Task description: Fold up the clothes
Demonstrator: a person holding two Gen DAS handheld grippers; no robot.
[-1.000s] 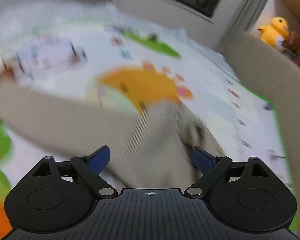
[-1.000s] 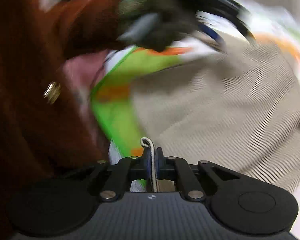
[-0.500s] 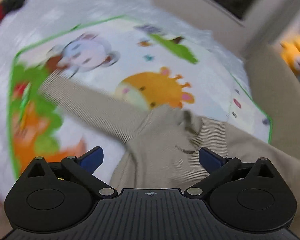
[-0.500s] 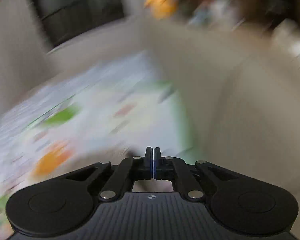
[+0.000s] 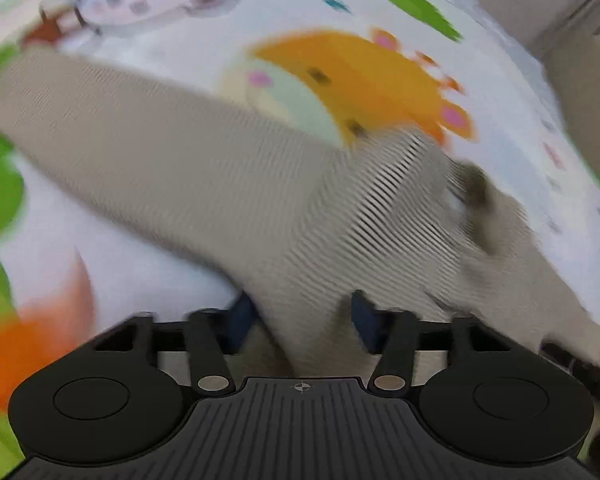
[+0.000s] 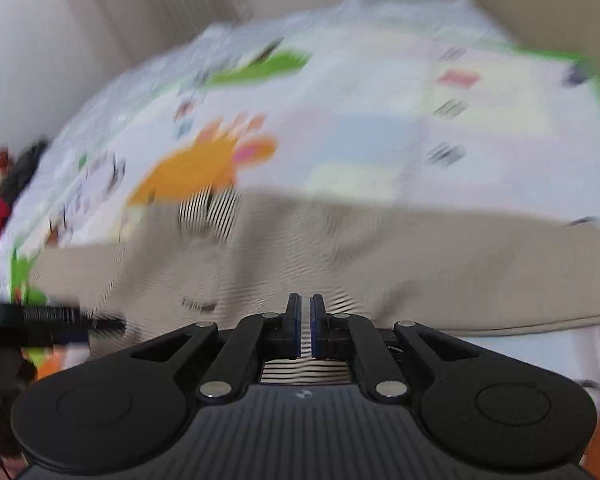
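1. On the play mat (image 5: 380, 20), w/ its orange cartoon animal (image 5: 372, 80) as landmark: a beige ribbed sweater (image 5: 204, 176) lies spread just below the animal, collar end touching its lower edge.
2. One sleeve (image 5: 80, 120) runs from the body out to the left of the animal, towards a green patch at the mat's edge.
3. Left gripper (image 5: 302, 316) sits over the sweater's body, below the animal; jaws closing, a ridge of fabric between the blue pads (image 5: 364, 320). Both views blurred, so can't tell if the pads press on it yet.
4. Right gripper (image 6: 305, 326) is over the sweater (image 6: 380, 264) too, below & right of the animal (image 6: 196, 172); fingers nearly together, only a thin slit betw. them, nothing seen held.
5. Right view: sweater stretches across the mat (image 6: 380, 120) left to right, w/ the left gripper's black edge at far left.
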